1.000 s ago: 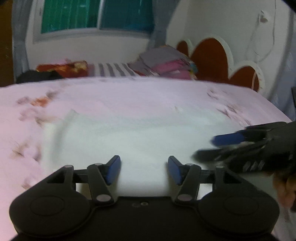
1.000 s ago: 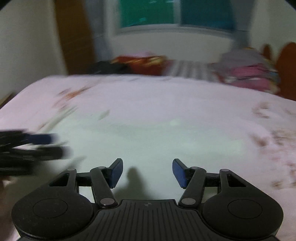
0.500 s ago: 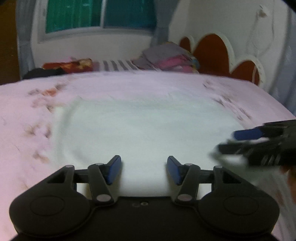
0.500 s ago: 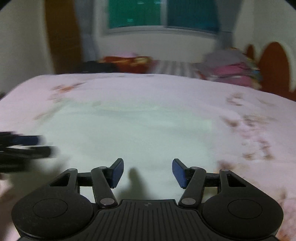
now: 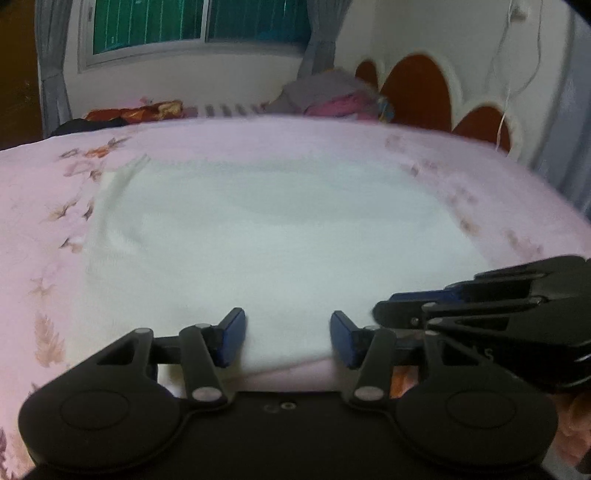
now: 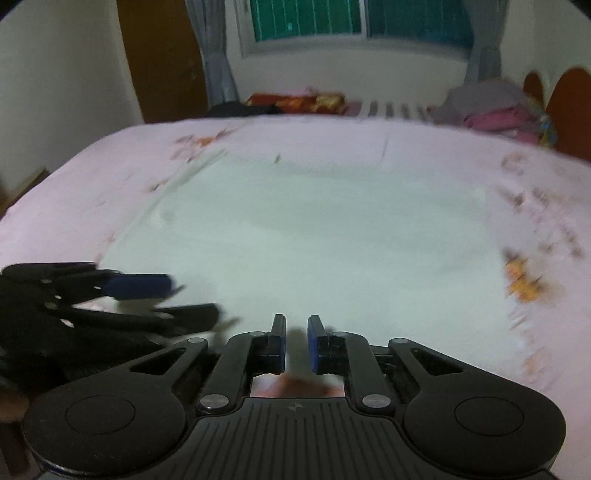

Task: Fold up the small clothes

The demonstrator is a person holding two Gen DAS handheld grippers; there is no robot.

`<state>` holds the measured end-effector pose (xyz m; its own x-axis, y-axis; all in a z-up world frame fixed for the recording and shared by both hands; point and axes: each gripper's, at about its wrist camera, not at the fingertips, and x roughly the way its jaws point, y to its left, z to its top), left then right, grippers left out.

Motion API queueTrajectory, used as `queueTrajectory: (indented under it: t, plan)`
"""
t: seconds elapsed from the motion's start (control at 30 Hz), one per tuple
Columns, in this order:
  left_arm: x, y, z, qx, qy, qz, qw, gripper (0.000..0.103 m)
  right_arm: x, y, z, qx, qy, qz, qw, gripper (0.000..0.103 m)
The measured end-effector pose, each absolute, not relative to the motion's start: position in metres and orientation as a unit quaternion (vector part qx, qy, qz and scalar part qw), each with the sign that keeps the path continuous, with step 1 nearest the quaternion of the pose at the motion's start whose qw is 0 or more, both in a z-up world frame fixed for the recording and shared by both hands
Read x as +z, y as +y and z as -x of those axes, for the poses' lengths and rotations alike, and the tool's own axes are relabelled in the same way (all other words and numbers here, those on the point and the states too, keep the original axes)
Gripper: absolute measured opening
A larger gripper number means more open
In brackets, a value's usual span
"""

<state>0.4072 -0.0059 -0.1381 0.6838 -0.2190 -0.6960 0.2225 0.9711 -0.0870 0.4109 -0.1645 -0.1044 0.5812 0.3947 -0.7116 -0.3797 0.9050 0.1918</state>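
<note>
A white cloth (image 5: 280, 236) lies spread flat on the pink flowered bed sheet (image 5: 48, 192). My left gripper (image 5: 288, 321) is at the cloth's near edge. Its jaws are closing slowly but stand well apart, with the cloth lying between the blue pads (image 5: 232, 332) untouched. My right gripper (image 6: 296, 325) is at the same near edge of the white cloth (image 6: 314, 236), close beside my left gripper (image 6: 192, 299). Its jaws are closing and nearly together, with the cloth's edge pinched between them. From the left wrist view my right gripper (image 5: 384, 306) rests low on the cloth's near right part.
Folded clothes (image 5: 332, 98) and a red-patterned pillow (image 5: 147, 110) lie at the far side of the bed. A scalloped headboard (image 5: 417, 85) stands at the right, a window (image 6: 354, 18) behind, and a brown door (image 6: 162, 55) at the back left.
My right gripper's jaws went from wide apart to nearly together. Both grippers slid back to the cloth's near edge, so more of the cloth shows ahead.
</note>
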Motion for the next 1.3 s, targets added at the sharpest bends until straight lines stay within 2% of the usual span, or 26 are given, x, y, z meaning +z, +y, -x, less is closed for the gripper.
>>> queueTrajectory:
  t: [0.17, 0.43, 0.6, 0.8, 0.9, 1.03, 1.3]
  plan:
    - [-0.139, 0.016, -0.400, -0.096, 0.381, -0.001, 0.920, 0.051, -0.112, -0.164, -0.412, 0.208, 0.413, 0.002, 0.887, 0.011]
    - [-0.138, 0.061, -0.387, -0.055, 0.383, 0.009, 0.922, 0.051, -0.113, -0.237, -0.404, 0.102, 0.417, -0.003, 0.903, 0.011]
    - [-0.136, 0.060, -0.383, -0.045, 0.381, 0.007, 0.924, 0.051, -0.112, -0.259, -0.402, 0.083, 0.425, -0.003, 0.901, 0.011]
    - [-0.137, 0.061, -0.384, -0.033, 0.378, 0.009, 0.925, 0.051, -0.101, -0.251, -0.392, 0.091, 0.399, -0.001, 0.912, 0.011]
    - [-0.140, 0.068, -0.384, -0.030, 0.381, 0.017, 0.924, 0.052, -0.115, -0.254, -0.398, 0.077, 0.424, 0.010, 0.902, 0.011]
    - [-0.133, 0.072, -0.382, -0.022, 0.374, 0.025, 0.927, 0.054, -0.112, -0.258, -0.395, 0.078, 0.418, 0.005, 0.905, 0.011]
    - [-0.132, 0.065, -0.385, -0.019, 0.408, -0.011, 0.913, 0.054, -0.109, -0.266, -0.390, 0.080, 0.429, -0.006, 0.900, 0.011]
